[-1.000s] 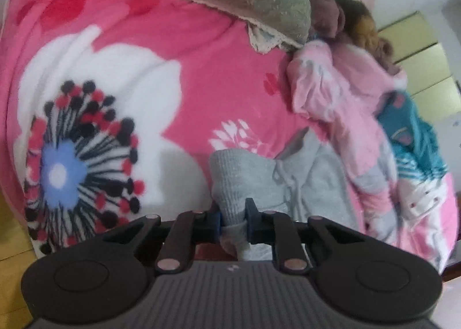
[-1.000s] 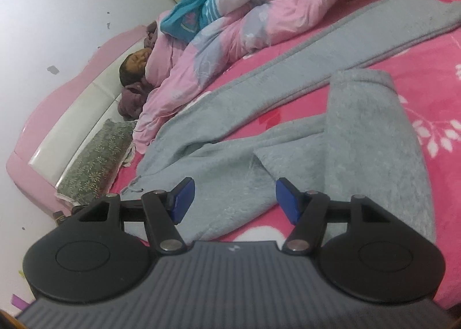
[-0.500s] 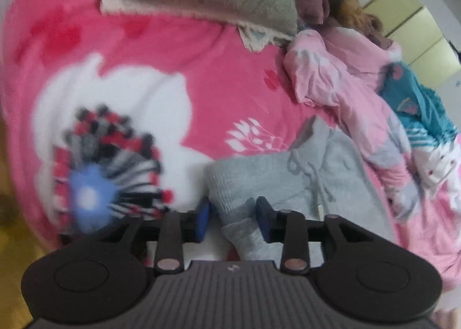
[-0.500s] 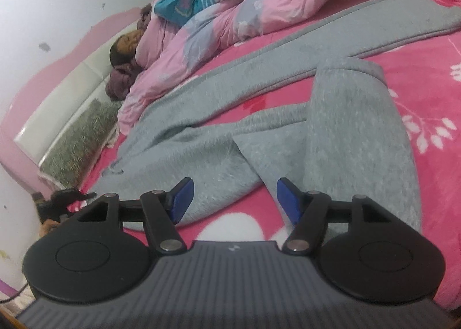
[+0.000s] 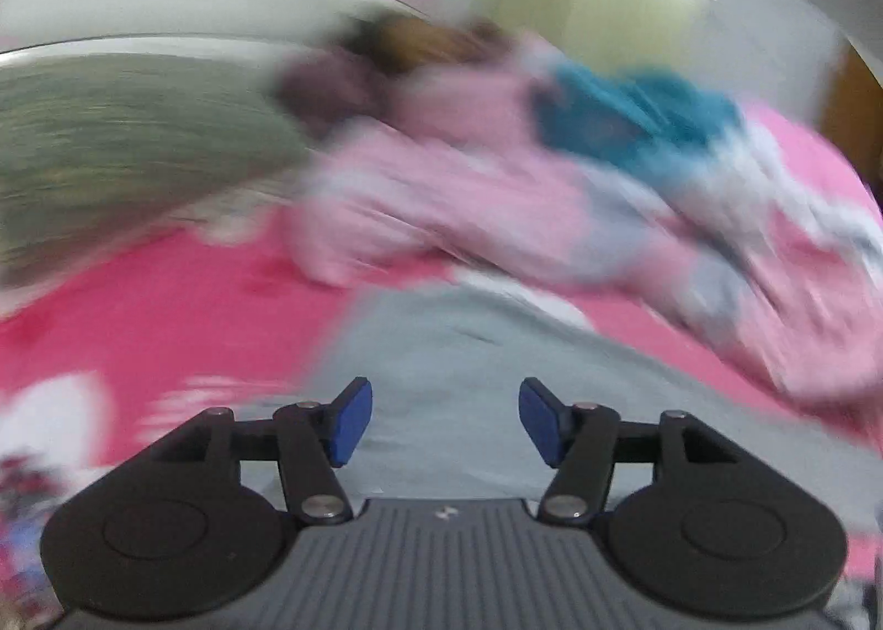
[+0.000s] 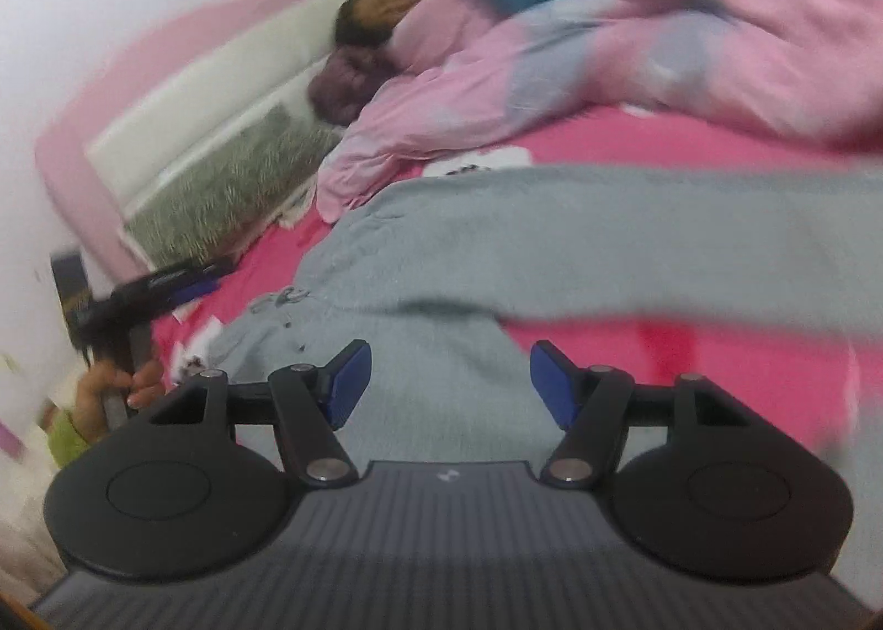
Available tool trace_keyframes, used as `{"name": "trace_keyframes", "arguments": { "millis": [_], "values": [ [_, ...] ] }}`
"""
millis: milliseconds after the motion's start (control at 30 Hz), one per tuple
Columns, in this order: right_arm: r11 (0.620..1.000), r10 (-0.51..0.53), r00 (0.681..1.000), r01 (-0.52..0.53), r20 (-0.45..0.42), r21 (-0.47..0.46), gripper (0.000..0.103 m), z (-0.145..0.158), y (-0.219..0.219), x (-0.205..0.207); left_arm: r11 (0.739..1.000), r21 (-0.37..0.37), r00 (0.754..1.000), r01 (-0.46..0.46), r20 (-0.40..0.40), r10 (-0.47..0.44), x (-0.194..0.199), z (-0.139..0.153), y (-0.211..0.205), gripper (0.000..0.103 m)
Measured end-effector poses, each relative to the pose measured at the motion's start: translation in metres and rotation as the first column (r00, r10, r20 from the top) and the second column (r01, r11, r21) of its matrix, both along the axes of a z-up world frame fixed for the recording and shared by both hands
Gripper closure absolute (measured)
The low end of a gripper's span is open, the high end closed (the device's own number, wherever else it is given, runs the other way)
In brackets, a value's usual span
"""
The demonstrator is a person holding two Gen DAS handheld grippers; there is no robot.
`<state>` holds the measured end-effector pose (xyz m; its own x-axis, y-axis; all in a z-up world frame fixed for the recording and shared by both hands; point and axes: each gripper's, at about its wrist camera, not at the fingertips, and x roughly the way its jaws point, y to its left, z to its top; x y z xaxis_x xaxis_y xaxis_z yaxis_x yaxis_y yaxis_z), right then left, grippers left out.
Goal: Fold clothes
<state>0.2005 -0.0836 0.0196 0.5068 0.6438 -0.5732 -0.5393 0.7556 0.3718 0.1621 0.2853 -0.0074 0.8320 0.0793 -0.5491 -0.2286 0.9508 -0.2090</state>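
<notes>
L gripper [image 5: 445, 420] just let go: jaws been opening, grey cuff pinched a sec ago now out from between blue pads, nothing held, gap roughly half wide. View swung up off white-flower print toward headboard, heavy blur. R gripper [image 6: 448, 383] same as before, jaws apart about as wide, empty, hanging over cloth w/o touching. Grey knit sweatpants w/ drawstring [image 6: 552, 244] lie flat on pink fleece floral blanket [image 6: 717, 354], waist at 9 o'clock in R view, one leg running out to 3. Prob means one fold laid down, both tools free to regrip for next fold. Beyond, at 12–2, heap of pink, white & teal bedding [image 5: 607, 199]; green leaf-print pillow [image 5: 110, 144] at 9–10; pink & cream padded headboard [image 6: 182, 95] against white wall. Hand [image 6: 118, 384] on other tool at 8 in R view.
</notes>
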Motion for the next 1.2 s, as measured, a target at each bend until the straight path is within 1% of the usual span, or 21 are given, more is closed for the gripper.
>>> {"name": "trace_keyframes", "arguments": {
  "millis": [67,167,200,233,267,300,333,367,433,467,533,600,667,700,767,800,933,1033,1100,1133,1200],
  "values": [
    [0.998,0.017,1.000,-0.016,0.016,-0.067,0.040,-0.011,0.033,0.044,0.996,0.055,0.996,0.076,-0.041,-0.074,0.039,-0.016,-0.030,0.044],
    [0.983,0.038,0.998,-0.028,0.052,-0.179,0.044,-0.030,0.081,0.109,0.971,0.154,0.980,0.182,-0.113,-0.166,0.081,-0.048,-0.071,0.045],
    [0.974,0.039,0.996,-0.020,0.079,-0.226,0.046,-0.042,0.094,0.126,0.960,0.188,0.972,0.209,-0.143,-0.184,0.089,-0.060,-0.082,0.046],
    [0.966,0.040,0.995,-0.016,0.089,-0.260,0.050,-0.055,0.101,0.137,0.950,0.215,0.967,0.227,-0.165,-0.194,0.091,-0.071,-0.090,0.048],
    [0.958,0.040,0.995,-0.013,0.087,-0.287,0.051,-0.070,0.103,0.144,0.943,0.235,0.963,0.238,-0.180,-0.198,0.091,-0.082,-0.095,0.048],
    [0.949,0.039,0.996,-0.010,0.086,-0.314,0.052,-0.084,0.106,0.152,0.938,0.247,0.962,0.244,-0.181,-0.202,0.087,-0.089,-0.097,0.048],
    [0.949,0.038,0.996,-0.010,0.083,-0.316,0.052,-0.093,0.102,0.151,0.936,0.254,0.963,0.245,-0.172,-0.206,0.083,-0.093,-0.097,0.047],
    [0.953,0.037,0.996,-0.011,0.079,-0.302,0.052,-0.098,0.092,0.142,0.939,0.242,0.964,0.244,-0.165,-0.208,0.079,-0.095,-0.094,0.044],
    [0.962,0.034,0.997,-0.013,0.072,-0.273,0.052,-0.107,0.073,0.126,0.954,0.183,0.966,0.236,-0.154,-0.210,0.075,-0.095,-0.084,0.042],
    [0.966,0.033,0.997,-0.014,0.068,-0.259,0.052,-0.112,0.063,0.118,0.962,0.143,0.966,0.233,-0.146,-0.213,0.074,-0.096,-0.078,0.042],
    [0.971,0.030,0.999,-0.018,0.046,-0.239,0.052,-0.118,0.046,0.103,0.968,0.095,0.967,0.231,-0.135,-0.218,0.071,-0.095,-0.071,0.042],
    [0.963,0.032,0.999,-0.032,-0.003,-0.268,0.052,-0.109,0.039,0.095,0.970,0.071,0.967,0.231,-0.128,-0.221,0.072,-0.092,-0.069,0.042],
    [0.958,0.035,0.999,-0.045,-0.040,-0.284,0.052,-0.094,0.043,0.098,0.971,0.062,0.967,0.233,-0.123,-0.224,0.074,-0.093,-0.068,0.042],
    [0.963,0.043,0.998,-0.053,-0.041,-0.265,0.052,-0.084,0.048,0.105,0.971,0.061,0.967,0.233,-0.122,-0.224,0.076,-0.094,-0.069,0.041],
    [0.978,0.074,0.997,-0.076,-0.017,-0.192,0.052,-0.064,0.067,0.126,0.970,0.064,0.967,0.233,-0.117,-0.224,0.077,-0.094,-0.069,0.041],
    [0.981,0.095,0.995,-0.093,0.001,-0.169,0.052,-0.060,0.080,0.139,0.970,0.068,0.968,0.233,-0.114,-0.224,0.076,-0.095,-0.070,0.041],
    [0.974,0.199,0.980,-0.197,0.003,-0.113,0.052,-0.065,0.159,0.198,0.969,0.081,0.969,0.235,-0.103,-0.226,0.074,-0.097,-0.072,0.040],
    [0.943,0.297,0.955,-0.295,-0.009,-0.152,0.052,-0.089,0.229,0.238,0.969,0.075,0.968,0.237,-0.096,-0.230,0.074,-0.098,-0.070,0.040],
    [0.921,0.339,0.940,-0.338,-0.029,-0.195,0.052,-0.109,0.266,0.259,0.968,0.072,0.968,0.240,-0.093,-0.233,0.074,-0.099,-0.070,0.039],
    [0.919,0.339,0.939,-0.342,-0.053,-0.196,0.050,-0.122,0.281,0.273,0.968,0.071,0.968,0.241,-0.092,-0.234,0.075,-0.100,-0.070,0.039],
    [0.945,0.301,0.951,-0.308,-0.072,-0.111,0.050,-0.129,0.288,0.294,0.967,0.078,0.968,0.242,-0.092,-0.235,0.075,-0.100,-0.071,0.039]
  ]
}}
